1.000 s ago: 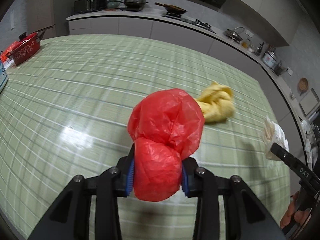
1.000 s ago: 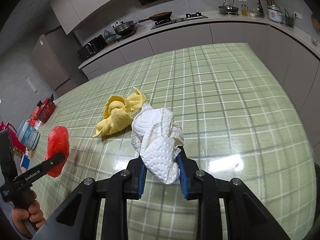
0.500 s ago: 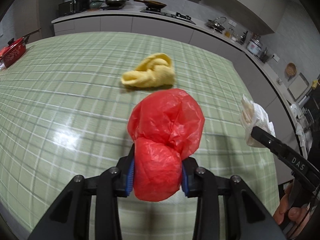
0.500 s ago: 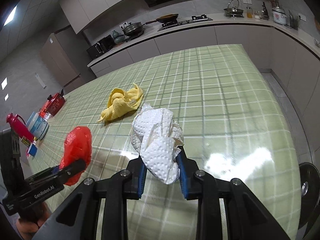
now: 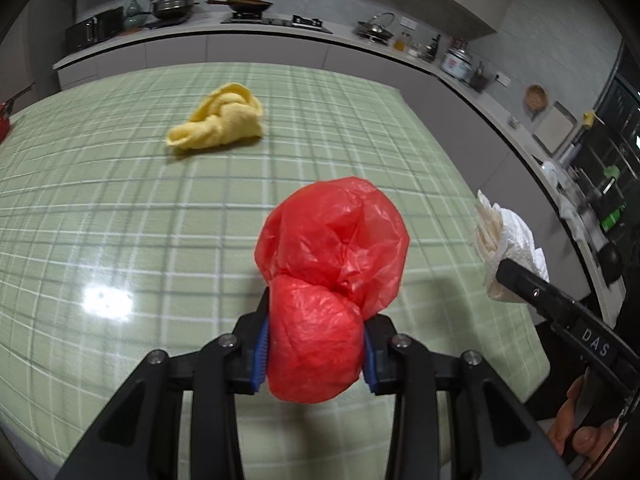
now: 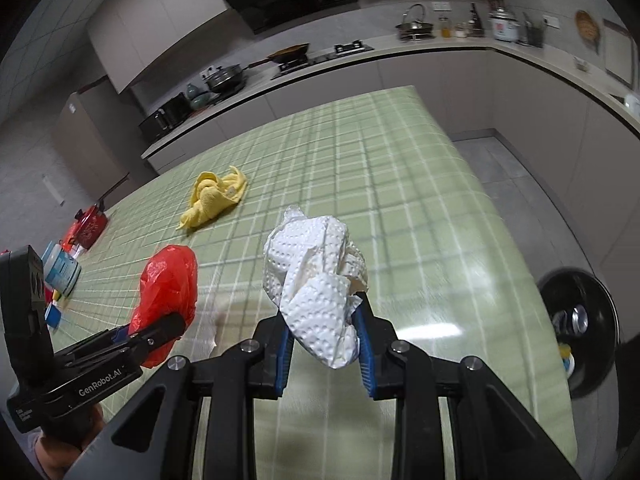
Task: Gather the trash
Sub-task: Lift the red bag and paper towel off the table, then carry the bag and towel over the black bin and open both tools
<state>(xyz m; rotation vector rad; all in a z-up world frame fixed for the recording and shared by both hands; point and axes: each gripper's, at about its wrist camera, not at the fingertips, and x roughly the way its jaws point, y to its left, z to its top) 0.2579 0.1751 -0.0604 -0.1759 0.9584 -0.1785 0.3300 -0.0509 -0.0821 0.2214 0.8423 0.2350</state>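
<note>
Step in hand: both pieces of trash look picked up and carried above the table (image 6: pixel 400 168); the drop into a bin is not yet done.
Left gripper (image 5: pixel 316 354): lower centre of the left wrist view, its blue pads clamped on the lower lobe of a crumpled red plastic bag (image 5: pixel 332 256), which bulges up above the fingers and is clear of the green checked cloth.
Right gripper (image 6: pixel 324 344): lower centre of the right wrist view, its pads pressed on a wad of white paper towel (image 6: pixel 316 276); the wad stands up out of the jaws, off the table.
Cross-check: in the right wrist view the red bag shows at lower left in the other tool; in the left wrist view the towel shows at the right edge.
Still on the table: a bunched yellow cloth (image 5: pixel 220 124), upper left of centre, well apart from both grippers; whether it counts as trash I cannot tell.
Likely target: a round black bin (image 6: pixel 580 332) on the floor past the table's right edge, at the right of the right wrist view, with something already inside.
Next move calls for: carrying each load past the table edge to above the bin's mouth, then parting the fingers; both loads are light and may cling to the pads.
</note>
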